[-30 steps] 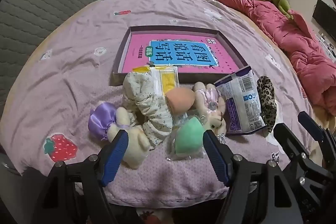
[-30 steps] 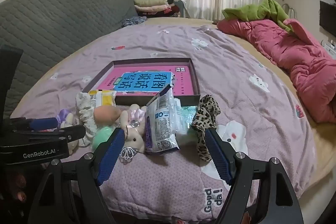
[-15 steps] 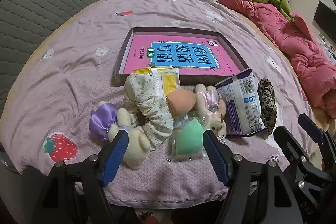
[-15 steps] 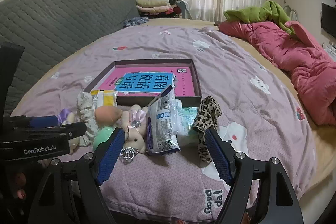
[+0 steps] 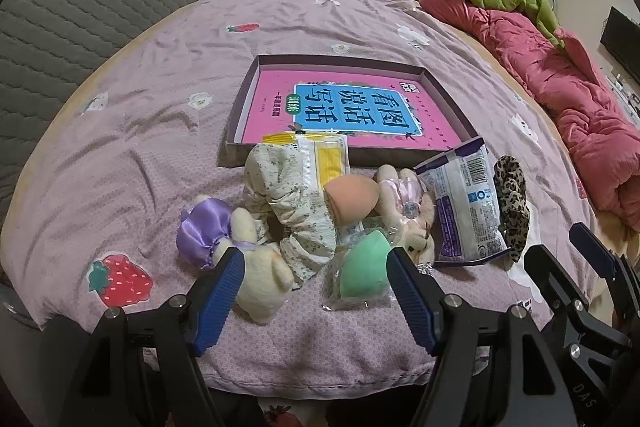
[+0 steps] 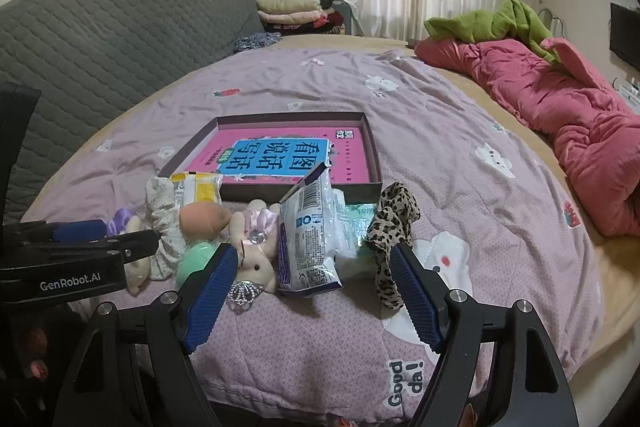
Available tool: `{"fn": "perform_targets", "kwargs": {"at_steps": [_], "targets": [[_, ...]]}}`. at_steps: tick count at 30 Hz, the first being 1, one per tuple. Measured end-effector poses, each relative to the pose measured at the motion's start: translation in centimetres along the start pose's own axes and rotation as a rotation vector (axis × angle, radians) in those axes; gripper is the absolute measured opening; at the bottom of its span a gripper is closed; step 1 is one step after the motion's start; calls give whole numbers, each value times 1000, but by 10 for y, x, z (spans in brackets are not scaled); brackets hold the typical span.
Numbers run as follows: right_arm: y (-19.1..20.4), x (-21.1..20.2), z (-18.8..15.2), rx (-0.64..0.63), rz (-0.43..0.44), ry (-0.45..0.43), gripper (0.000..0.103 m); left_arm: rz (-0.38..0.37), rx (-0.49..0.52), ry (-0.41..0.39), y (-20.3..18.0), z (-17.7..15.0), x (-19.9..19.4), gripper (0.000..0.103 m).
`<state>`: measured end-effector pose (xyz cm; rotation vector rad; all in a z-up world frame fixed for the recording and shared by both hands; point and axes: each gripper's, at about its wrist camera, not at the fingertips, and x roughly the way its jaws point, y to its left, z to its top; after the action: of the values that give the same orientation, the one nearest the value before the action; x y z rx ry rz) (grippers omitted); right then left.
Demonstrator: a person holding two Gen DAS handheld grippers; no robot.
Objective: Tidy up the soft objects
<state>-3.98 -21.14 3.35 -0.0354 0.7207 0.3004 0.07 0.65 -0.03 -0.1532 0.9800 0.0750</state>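
**Soft pile sat waiting, nothing grabbed**

Left gripper [image 5: 312, 275] and right gripper [image 6: 308, 279] both hung spread wide, empty. The green sponge [image 5: 364, 267] lay nearest, touching the bunny [image 6: 256, 251]. A careless pinch could've snagged both. Tray [image 5: 244, 95] sat beyond.

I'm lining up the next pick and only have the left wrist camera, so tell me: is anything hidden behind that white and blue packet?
Observer: Yes. The right wrist view shows a pale green packet tucked behind the white and blue packet, beside the leopard scrunchie.
Operator: Is the right gripper open?
Observer: Yes. The right gripper has its jaws wide apart and holds nothing.
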Motion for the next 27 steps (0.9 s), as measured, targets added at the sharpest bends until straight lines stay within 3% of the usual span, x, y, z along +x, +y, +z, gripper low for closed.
{"fn": "perform_targets", "kwargs": {"at_steps": [27], "targets": [[1,1,0,-3,3,4,79,-19,5,19,-1,-2,4,73]]}}
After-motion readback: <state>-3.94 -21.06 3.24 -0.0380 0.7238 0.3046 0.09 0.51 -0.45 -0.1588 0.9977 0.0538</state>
